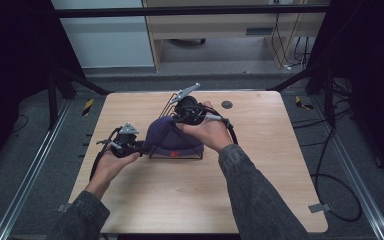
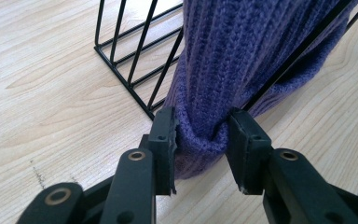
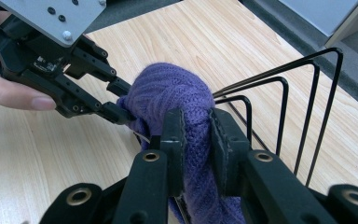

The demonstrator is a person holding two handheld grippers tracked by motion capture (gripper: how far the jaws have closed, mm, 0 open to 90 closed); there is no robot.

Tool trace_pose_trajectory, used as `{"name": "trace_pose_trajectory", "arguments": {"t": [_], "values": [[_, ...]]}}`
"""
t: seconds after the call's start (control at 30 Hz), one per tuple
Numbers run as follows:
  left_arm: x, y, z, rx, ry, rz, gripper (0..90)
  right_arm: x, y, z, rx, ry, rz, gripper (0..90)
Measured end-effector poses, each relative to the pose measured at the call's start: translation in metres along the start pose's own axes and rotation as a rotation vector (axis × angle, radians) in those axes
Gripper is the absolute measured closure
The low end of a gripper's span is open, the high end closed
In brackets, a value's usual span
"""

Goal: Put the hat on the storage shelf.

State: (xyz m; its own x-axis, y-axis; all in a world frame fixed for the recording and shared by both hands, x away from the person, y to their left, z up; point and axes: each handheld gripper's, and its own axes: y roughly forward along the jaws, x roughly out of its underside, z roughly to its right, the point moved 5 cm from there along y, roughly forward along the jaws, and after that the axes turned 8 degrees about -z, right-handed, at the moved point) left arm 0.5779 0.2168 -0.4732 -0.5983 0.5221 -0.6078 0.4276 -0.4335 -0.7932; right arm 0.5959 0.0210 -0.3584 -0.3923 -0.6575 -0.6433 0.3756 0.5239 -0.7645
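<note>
High view: at frame centre a purple knit hat [image 1: 172, 136] drapes over a black wire rack [image 1: 176, 150] on the table [image 1: 260, 175].

Left gripper view: the left tongs [image 2: 201, 140] pinch its ribbed hem at lower centre.

Right gripper view: the right tongs [image 3: 196, 144] clamp a thick fold.
</note>
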Motion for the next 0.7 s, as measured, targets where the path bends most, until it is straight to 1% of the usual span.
{"name": "trace_pose_trajectory", "arguments": {"t": [0.17,0.33,0.43,0.57,0.7], "values": [[0.006,0.002,-0.001,0.002,-0.013,0.002,62.7,0.000,0.000,-0.001,0.003,0.005,0.004,73.9],[0.011,0.001,-0.001,-0.006,-0.019,0.001,61.6,-0.002,-0.005,-0.003,0.001,0.001,0.026,73.2],[0.010,-0.002,-0.001,-0.005,-0.021,0.015,61.6,-0.003,-0.006,-0.004,0.000,-0.002,0.028,73.4],[0.010,-0.005,0.000,-0.007,-0.023,0.020,61.1,-0.004,-0.007,-0.006,-0.003,-0.010,0.026,73.6],[0.013,-0.009,0.002,-0.023,-0.018,0.025,59.7,-0.004,-0.009,-0.007,-0.002,-0.011,0.029,73.6]]}}
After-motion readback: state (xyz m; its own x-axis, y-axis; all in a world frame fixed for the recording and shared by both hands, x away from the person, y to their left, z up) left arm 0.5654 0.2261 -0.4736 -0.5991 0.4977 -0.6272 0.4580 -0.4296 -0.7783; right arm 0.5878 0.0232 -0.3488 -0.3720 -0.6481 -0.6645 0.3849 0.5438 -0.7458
